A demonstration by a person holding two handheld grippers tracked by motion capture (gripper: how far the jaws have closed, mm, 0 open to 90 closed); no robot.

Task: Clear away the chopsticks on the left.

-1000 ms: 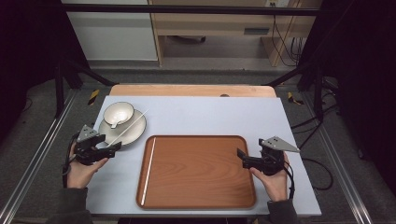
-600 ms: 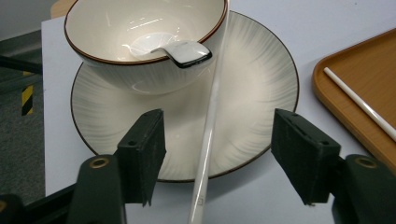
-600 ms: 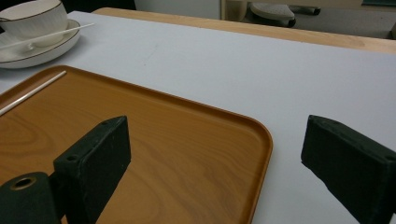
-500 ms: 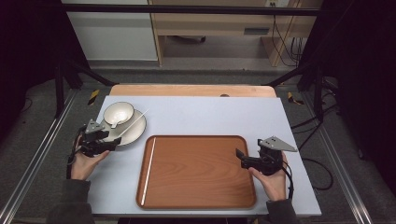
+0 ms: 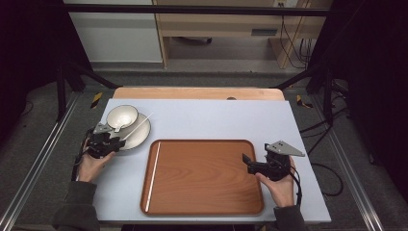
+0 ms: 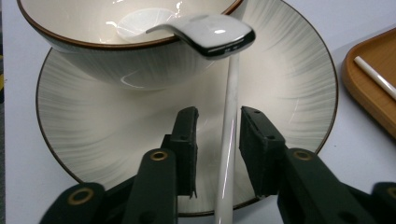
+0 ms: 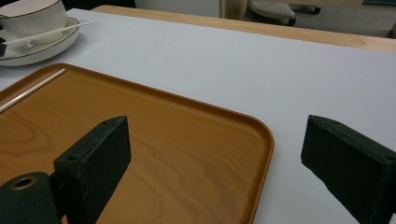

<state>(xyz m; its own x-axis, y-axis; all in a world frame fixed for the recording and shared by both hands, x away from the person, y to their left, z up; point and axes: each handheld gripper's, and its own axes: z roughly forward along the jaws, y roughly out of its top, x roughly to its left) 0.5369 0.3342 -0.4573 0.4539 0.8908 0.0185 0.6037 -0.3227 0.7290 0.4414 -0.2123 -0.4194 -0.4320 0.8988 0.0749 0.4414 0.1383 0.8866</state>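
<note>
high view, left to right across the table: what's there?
Left gripper → plate → chopstick in the tray → tray → right gripper.

Wide-open right gripper [image 7: 212, 158] poised over the near corner of the wooden tray [image 7: 187, 140], white chopstick [image 7: 30, 91] lying on its left side, bowl [image 7: 30, 18] and plate [image 7: 51, 46] far left.
</note>
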